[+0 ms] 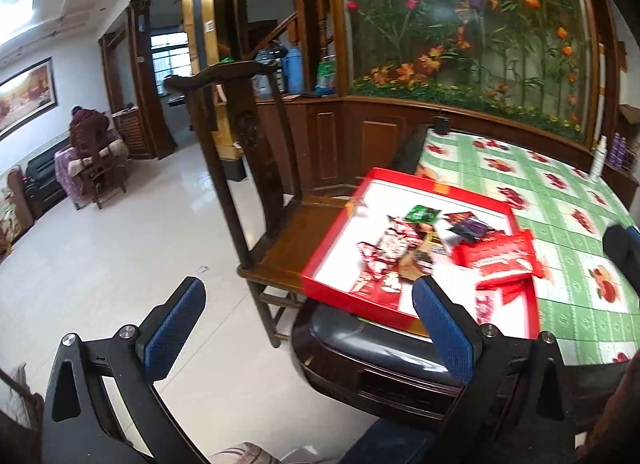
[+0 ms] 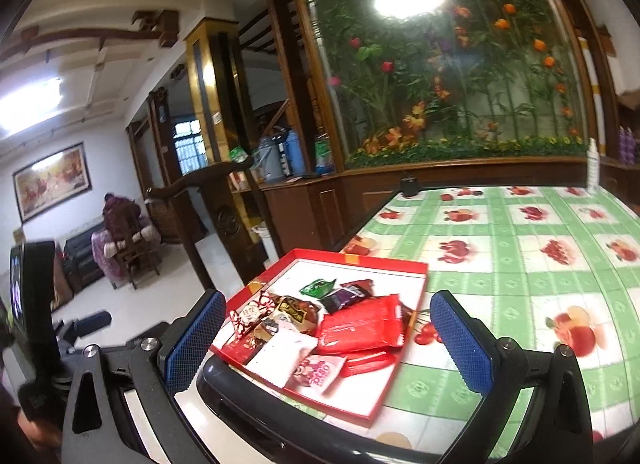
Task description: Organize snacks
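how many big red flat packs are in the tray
2: one big red flat pack on top of the pile at the red tray's right side, another beneath it; more may be hidden.

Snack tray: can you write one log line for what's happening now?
task: organize snacks | left tool: open, empty | right tool: open, empty | red tray: at table corner, holding snack packets | big red packet: on top

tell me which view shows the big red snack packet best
The right wrist view: the big red snack packet lies sharp and nearly whole inside the red tray, between that gripper's open fingers. The left wrist view shows it motion-blurred, farther off, near the tray's right rim.
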Motion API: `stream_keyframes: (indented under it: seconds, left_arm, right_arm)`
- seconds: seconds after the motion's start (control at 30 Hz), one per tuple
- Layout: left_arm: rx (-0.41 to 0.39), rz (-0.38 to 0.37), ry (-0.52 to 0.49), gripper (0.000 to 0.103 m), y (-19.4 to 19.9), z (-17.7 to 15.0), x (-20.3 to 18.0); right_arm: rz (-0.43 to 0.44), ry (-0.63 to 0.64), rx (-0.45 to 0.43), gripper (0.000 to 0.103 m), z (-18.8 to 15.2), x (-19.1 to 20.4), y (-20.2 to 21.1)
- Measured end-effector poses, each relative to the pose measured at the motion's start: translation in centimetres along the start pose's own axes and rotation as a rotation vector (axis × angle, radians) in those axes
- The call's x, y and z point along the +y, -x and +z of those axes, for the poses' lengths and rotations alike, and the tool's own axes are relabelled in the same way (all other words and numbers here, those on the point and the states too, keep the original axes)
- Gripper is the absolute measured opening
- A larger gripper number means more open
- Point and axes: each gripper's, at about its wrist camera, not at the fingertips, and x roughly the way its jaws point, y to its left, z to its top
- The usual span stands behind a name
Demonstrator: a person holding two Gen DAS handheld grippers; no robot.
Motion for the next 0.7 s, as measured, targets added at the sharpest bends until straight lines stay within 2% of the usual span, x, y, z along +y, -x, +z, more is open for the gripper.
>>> stream_keyframes:
  seconds: [0.17, 0.33, 0.7]
  left_arm:
    - [0.011, 0.037, 0.029, 0.103, -0.7, -0.1, 0.0]
    - [0.029, 0.038, 0.013, 0.103, -1.2, 0.0, -1.6]
    - [0.050, 0.027, -0.027, 0.103, -2.8, 1.9, -5.6]
  right_arm:
    - [0.010, 0.076, 0.055, 0.103, -1.5, 1.1, -1.7]
    - [-0.001, 0.065, 0.094, 0.103, -2.2, 0.0, -2.8]
    - [-0.056, 0.083, 0.042, 0.103, -0.3, -2.9, -2.7]
